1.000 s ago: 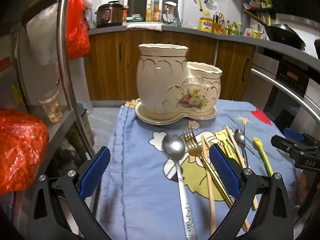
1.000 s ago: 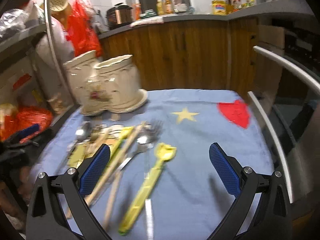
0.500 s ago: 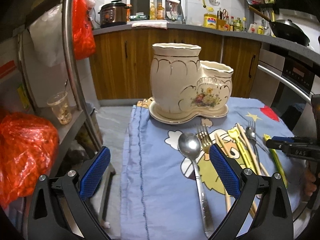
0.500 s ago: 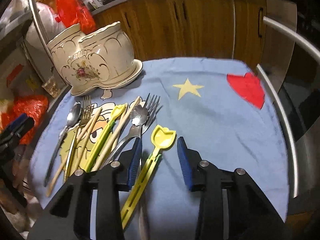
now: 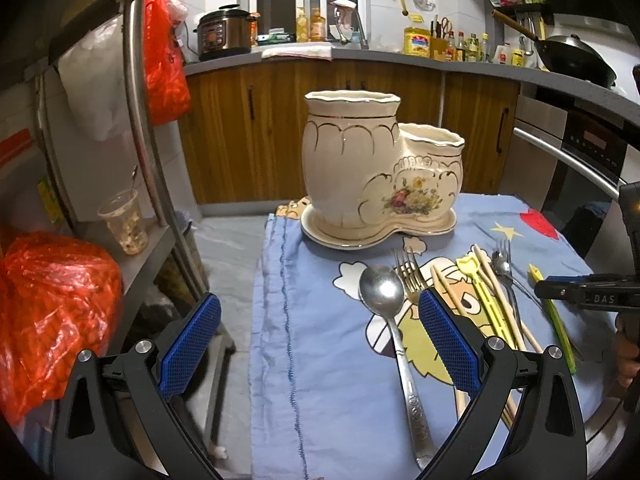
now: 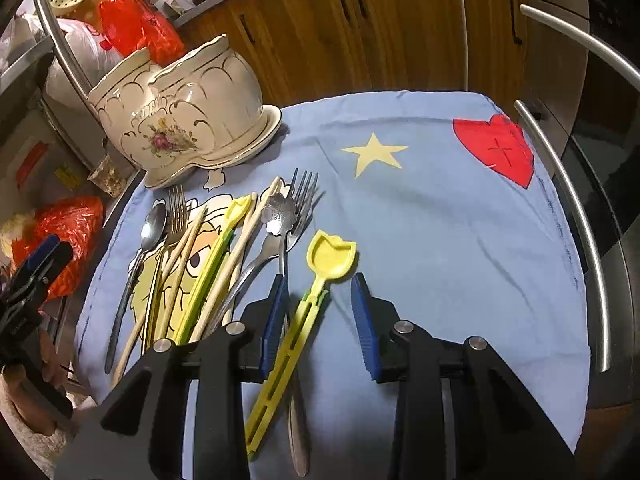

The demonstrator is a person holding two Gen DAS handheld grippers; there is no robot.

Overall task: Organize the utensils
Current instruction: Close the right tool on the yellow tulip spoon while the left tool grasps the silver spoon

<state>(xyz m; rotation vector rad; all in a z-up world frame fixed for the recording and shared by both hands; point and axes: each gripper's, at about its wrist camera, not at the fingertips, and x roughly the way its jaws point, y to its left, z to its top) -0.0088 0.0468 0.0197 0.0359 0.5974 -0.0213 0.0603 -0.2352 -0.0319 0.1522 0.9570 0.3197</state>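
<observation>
Low over the blue printed cloth (image 6: pixel 440 208), the right gripper (image 6: pixel 320 320) hung with its ribbed blue pads parted around the slotted handle of a yellow plastic spoon (image 6: pixel 316 276), neither pad visibly touching it. At its ten o'clock lay the other utensils in a loose fan: a steel spoon (image 6: pixel 152 226), forks, pale wooden chopsticks (image 6: pixel 236 252) and a flower-shaped spoon (image 6: pixel 278 212). Glossy and scalloped, the cream ceramic holder (image 5: pixel 372 172) with gilt lines and a floral decal stood on its saucer at twelve o'clock of the left gripper (image 5: pixel 316 336), which was spread wide and gripping nothing.
</observation>
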